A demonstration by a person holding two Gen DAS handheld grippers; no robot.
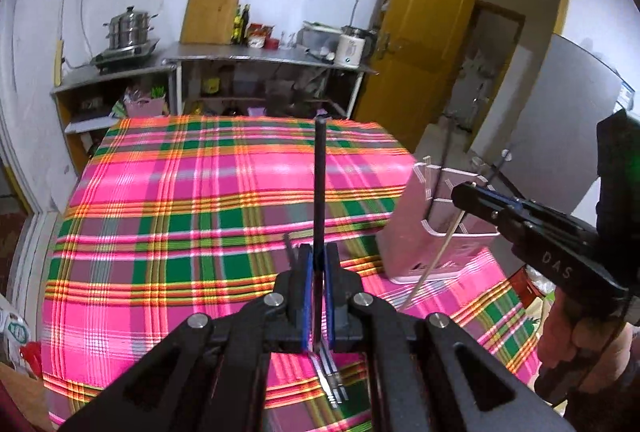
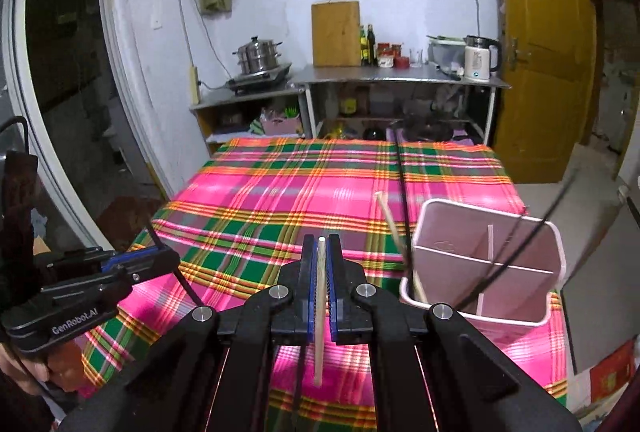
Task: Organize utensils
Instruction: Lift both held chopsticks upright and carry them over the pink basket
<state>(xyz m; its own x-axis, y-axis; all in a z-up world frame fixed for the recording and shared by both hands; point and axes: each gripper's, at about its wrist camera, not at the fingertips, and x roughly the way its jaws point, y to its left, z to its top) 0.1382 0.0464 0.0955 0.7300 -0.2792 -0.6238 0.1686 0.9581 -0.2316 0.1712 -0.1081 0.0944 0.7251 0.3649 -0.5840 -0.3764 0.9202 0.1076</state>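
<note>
Two sets of tongs are both busy. Left tongs (image 1: 316, 264) are clenched on a black chopstick (image 1: 320, 188), blue pads pinching it low on its length, and it runs straight away from the camera toward the far edge of the desk (image 1: 168, 192). Its near end is hidden between the pads, and below the jaws something silvery pokes out, too blurred to name.

Right tongs (image 2: 320, 256) are clamped on a pale wooden chopstick (image 2: 319, 312), which stands in the slot between the blue pads with its tip just above them and its lower end hanging free over the plaid cloth. From the left camera, those right tongs (image 1: 460, 192) come in from the right edge, the pale stick (image 1: 436, 252) slanting down in front of the pink utensil holder (image 1: 404, 232).

That holder (image 2: 452, 228) sits on the right side of the desk, just to the right of the right tongs, split by white dividers. Another pale stick and a dark one lean in its near-left compartment; a thin black curved line crosses it, possibly a cable. Far behind, a counter carries a steamer pot (image 2: 258, 56) and a white kettle (image 2: 478, 62).
</note>
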